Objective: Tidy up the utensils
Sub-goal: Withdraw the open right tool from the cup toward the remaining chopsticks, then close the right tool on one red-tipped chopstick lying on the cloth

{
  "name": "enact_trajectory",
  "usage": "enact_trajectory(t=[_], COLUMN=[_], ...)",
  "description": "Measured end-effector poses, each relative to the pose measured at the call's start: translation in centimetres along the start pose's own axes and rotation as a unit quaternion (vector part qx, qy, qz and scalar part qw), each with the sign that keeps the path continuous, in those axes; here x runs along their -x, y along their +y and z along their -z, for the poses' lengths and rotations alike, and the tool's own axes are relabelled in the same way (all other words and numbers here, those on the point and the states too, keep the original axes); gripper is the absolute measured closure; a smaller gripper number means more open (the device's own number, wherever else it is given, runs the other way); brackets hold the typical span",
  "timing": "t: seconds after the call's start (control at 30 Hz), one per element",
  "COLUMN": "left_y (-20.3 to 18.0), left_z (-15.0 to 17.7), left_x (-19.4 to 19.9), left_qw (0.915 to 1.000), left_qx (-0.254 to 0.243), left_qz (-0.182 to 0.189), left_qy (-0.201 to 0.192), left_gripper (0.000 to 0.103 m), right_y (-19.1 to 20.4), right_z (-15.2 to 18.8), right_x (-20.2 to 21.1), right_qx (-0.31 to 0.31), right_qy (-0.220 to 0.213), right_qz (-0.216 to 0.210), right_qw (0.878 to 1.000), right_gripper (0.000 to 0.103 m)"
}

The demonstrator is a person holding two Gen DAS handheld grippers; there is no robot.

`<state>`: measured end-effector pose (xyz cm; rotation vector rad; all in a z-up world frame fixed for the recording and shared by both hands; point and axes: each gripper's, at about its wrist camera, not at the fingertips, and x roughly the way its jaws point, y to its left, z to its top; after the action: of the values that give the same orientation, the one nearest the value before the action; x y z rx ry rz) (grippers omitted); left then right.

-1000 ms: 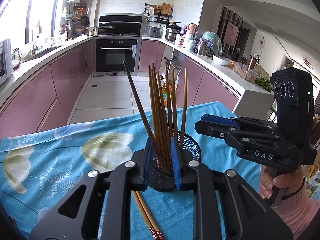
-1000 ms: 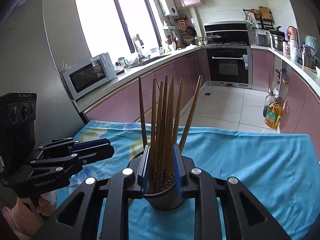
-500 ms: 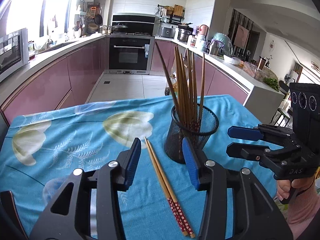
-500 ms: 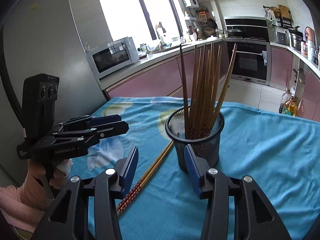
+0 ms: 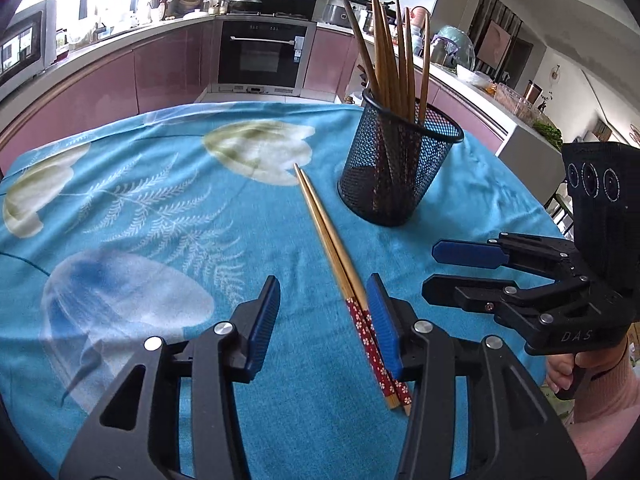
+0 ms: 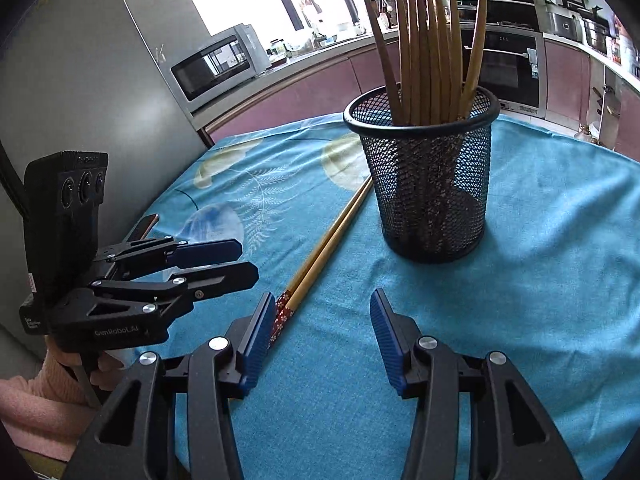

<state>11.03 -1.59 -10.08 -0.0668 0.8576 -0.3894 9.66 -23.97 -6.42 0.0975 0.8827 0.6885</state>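
A: What have you got around the holder?

B: I see a round black wire-mesh holder (image 5: 400, 168) standing upright on the table (image 5: 160, 216), which is covered by a turquoise cloth printed with pale flowers and ferns. Inside it stands a bundle of slim, tapered wooden chopsticks (image 5: 394, 52), points up, fanned slightly.

A: And the loose ones?

B: One pair of chopsticks (image 5: 340, 264) lies flat on the cloth just to the left of the holder in my left camera. They are light wood, side by side and touching, with red flower-patterned ends nearest me and bare tips reaching past the holder's base.

A: Your grippers?

B: My left gripper (image 5: 324, 320) is partly open and empty. Its jaws have just been opening, and the ribbed blue pads stand apart. The patterned ends of the loose pair lie right by its right pad; I can't tell if they touch. My right gripper (image 6: 322, 336) is also partly open, holding nothing, having just opened too. The holder stands ahead of it, apart from the pads, and the pair's patterned ends sit beside its left pad.

A: Anything else?

B: A hand (image 5: 564, 376) in a pink knit sleeve grips the right handle.
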Motion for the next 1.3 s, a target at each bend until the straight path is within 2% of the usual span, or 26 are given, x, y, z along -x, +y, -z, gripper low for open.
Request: enact_trajectory(t=[0.3,0.6,0.83,0.93,1.13,1.3], left_y=[-1.4,-2.1,-1.5,-1.3,-0.9,-0.9], left_z=[1.2,1.5,1.7,1.8,2.3,2.7], left_x=[-0.9,-1.7,-1.5,-1.3,-0.9,-0.8], left_qw=[0.9995,0.9984,0.9987,0.9988,0.9994,0.9996], left_qx=[-0.023,-0.044,-0.034,-0.03,-0.016,-0.006], left_qz=[-0.001,-0.027,-0.028,-0.026,-0.009,0.0], left_qy=[0.02,0.026,0.026,0.027,0.029,0.029], left_gripper=[0.058,0.058,0.063,0.069,0.074,0.079], right_y=[-0.3,-0.4,-0.5,-0.4,0.0,0.8], right_z=[0.3,0.4,0.4,0.3,-0.2,-1.0], right_x=[-0.4,-0.4,-0.7,-0.8,-1.8,-3.3], right_qx=[-0.013,-0.016,-0.014,-0.012,-0.007,0.005], right_qy=[0.003,0.006,0.009,0.012,0.015,0.023], right_qz=[0.002,0.003,0.003,0.004,0.011,0.022], right_qw=[1.0,1.0,1.0,1.0,1.0,0.999], right_gripper=[0.056,0.056,0.056,0.056,0.056,0.064])
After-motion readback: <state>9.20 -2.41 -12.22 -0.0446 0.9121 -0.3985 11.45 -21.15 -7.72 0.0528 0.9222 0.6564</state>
